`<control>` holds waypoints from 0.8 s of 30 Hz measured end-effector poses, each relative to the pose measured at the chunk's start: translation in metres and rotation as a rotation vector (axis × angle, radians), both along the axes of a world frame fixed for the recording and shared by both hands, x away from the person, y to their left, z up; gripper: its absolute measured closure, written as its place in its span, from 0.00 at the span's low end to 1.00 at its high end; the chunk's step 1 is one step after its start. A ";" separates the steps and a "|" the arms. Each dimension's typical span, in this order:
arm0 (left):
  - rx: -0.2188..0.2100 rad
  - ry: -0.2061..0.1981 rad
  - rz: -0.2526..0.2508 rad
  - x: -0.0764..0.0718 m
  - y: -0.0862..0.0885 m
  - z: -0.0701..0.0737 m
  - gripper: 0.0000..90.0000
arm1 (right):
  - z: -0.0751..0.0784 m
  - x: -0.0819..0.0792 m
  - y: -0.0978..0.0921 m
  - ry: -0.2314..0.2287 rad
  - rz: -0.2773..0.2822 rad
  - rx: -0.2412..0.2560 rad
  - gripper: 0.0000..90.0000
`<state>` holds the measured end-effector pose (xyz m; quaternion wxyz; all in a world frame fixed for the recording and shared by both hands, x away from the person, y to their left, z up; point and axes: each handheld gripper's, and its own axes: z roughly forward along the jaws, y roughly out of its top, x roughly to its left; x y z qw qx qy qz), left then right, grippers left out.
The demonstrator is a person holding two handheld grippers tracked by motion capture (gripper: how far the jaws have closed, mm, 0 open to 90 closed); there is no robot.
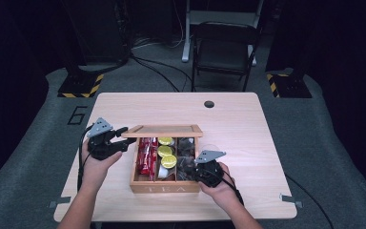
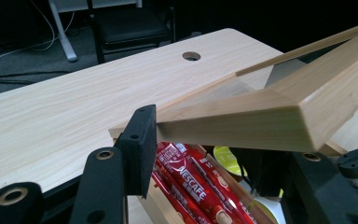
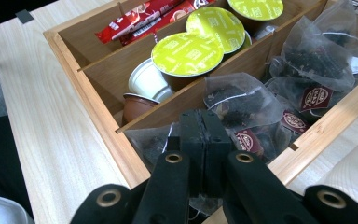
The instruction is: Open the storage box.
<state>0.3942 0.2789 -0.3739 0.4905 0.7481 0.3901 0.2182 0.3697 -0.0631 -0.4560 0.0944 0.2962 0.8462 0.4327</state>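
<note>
Between our left gripper's point(image 2: 205, 154) fingers sits the front edge of the wooden lid point(image 2: 261, 116), clamped and raised above the tea box point(image 1: 164, 187). Just below them lie red coffee sticks point(image 2: 186, 172). Our right gripper point(image 3: 204, 140) has its fingers pressed together on a clear tea bag point(image 3: 242, 105) in the end compartment. Beyond them, the right gripper view shows green-lidded capsules point(image 3: 186, 53), half hidden under the lid from the left.

High view looks down; both claw views closely share the tea box point(image 1: 164, 183).
</note>
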 end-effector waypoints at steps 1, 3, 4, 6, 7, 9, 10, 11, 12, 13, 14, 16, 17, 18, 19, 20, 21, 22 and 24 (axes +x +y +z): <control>0.000 0.000 0.000 0.000 0.000 0.000 0.56 | 0.001 0.000 -0.001 -0.001 0.001 -0.003 1.00; 0.000 0.000 0.000 0.000 0.000 0.000 0.56 | 0.002 0.000 -0.001 -0.012 -0.002 0.007 1.00; 0.000 0.000 0.000 0.000 0.000 0.000 0.56 | 0.003 -0.001 -0.002 -0.011 -0.008 0.011 1.00; 0.000 0.000 0.001 0.000 0.000 0.000 0.56 | 0.005 -0.001 -0.002 -0.010 -0.013 0.022 1.00; -0.001 0.000 0.001 0.000 0.000 0.000 0.56 | 0.006 -0.001 -0.003 -0.021 -0.011 0.024 1.00; 0.000 0.001 0.001 0.000 0.000 0.000 0.56 | 0.007 -0.001 -0.004 -0.025 -0.012 0.030 1.00; -0.001 0.000 0.001 0.000 0.000 0.000 0.56 | 0.007 -0.001 -0.004 -0.018 -0.016 0.029 1.00; 0.001 0.000 0.001 0.000 0.000 0.000 0.56 | 0.008 -0.001 -0.004 -0.020 -0.019 0.034 1.00; 0.001 0.001 0.001 0.000 0.000 0.000 0.56 | 0.008 -0.001 -0.004 -0.019 -0.021 0.036 1.00; -0.001 0.000 0.002 0.000 0.000 0.000 0.56 | 0.009 -0.001 -0.004 -0.019 -0.020 0.039 1.00; 0.000 0.000 0.001 0.000 0.000 0.000 0.56 | 0.009 -0.001 -0.004 -0.019 -0.015 0.046 1.00; 0.001 0.000 0.001 0.000 0.000 0.000 0.56 | 0.010 0.000 -0.004 -0.025 -0.013 0.049 1.00; 0.001 0.000 0.001 0.000 0.000 0.000 0.56 | 0.011 -0.001 -0.004 -0.024 -0.018 0.054 1.00; 0.001 0.000 0.001 0.000 0.000 0.000 0.56 | 0.012 -0.001 -0.004 -0.022 -0.012 0.056 1.00; 0.001 0.001 0.001 0.000 0.000 0.000 0.56 | 0.013 0.000 -0.004 -0.025 -0.013 0.062 1.00; 0.003 0.003 -0.001 0.000 0.000 0.000 0.56 | 0.013 0.000 -0.004 -0.026 -0.011 0.064 1.00; 0.003 0.003 -0.001 0.000 0.000 0.000 0.56 | 0.014 0.000 -0.004 -0.037 -0.009 0.066 1.00; 0.003 0.004 -0.001 0.000 0.000 0.000 0.56 | 0.015 0.000 -0.004 -0.029 -0.007 0.079 1.00; 0.003 0.004 -0.001 0.000 0.000 0.000 0.56 | 0.016 0.000 -0.005 -0.033 -0.008 0.085 1.00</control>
